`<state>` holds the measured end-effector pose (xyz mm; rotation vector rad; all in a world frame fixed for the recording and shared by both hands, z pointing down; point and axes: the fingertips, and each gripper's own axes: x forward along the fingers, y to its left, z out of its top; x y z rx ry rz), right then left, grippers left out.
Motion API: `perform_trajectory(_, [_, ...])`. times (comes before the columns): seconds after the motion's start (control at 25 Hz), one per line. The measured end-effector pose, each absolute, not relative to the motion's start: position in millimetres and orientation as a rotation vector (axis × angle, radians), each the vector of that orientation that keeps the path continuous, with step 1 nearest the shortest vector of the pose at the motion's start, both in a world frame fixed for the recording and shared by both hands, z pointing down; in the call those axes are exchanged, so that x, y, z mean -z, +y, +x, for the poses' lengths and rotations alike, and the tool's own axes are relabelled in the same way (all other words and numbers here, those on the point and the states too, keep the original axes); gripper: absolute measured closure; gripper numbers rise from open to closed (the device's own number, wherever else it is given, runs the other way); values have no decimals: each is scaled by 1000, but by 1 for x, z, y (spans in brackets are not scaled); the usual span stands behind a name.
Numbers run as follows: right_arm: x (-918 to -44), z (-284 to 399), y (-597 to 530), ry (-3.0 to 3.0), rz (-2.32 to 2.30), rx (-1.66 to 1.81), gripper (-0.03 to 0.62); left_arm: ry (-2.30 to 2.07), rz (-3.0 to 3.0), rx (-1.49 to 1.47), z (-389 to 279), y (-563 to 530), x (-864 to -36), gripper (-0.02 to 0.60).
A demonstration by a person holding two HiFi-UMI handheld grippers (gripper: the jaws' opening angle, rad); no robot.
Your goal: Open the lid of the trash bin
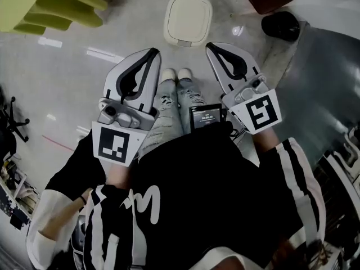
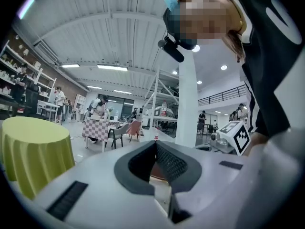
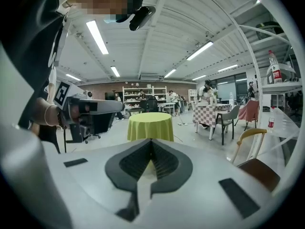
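A person is standing over a cream, rounded-square plastic trash bin (image 1: 187,40) on the grey floor (image 1: 126,24), just ahead of the white shoes (image 1: 176,73). Its lid (image 1: 188,17) is lying shut, hiding any contents. The left tongs (image 1: 153,53) and right tongs (image 1: 210,46) are pressed together, gripping nothing. Stooping to catch the lid's edge looks surest.

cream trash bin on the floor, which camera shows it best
The head view: the cream rectangular plastic trash bin sits whole and closed beyond the white shoes. Both gripper views face across the room and miss it.
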<state>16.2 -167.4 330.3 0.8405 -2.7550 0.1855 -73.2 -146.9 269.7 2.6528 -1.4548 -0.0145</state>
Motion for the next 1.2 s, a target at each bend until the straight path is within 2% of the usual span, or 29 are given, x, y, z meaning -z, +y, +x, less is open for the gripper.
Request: perform_trajectory(1.2, [-482, 3, -171, -2628, 685, -228, 588, -1457, 2578, -11, -64, -140, -344, 574])
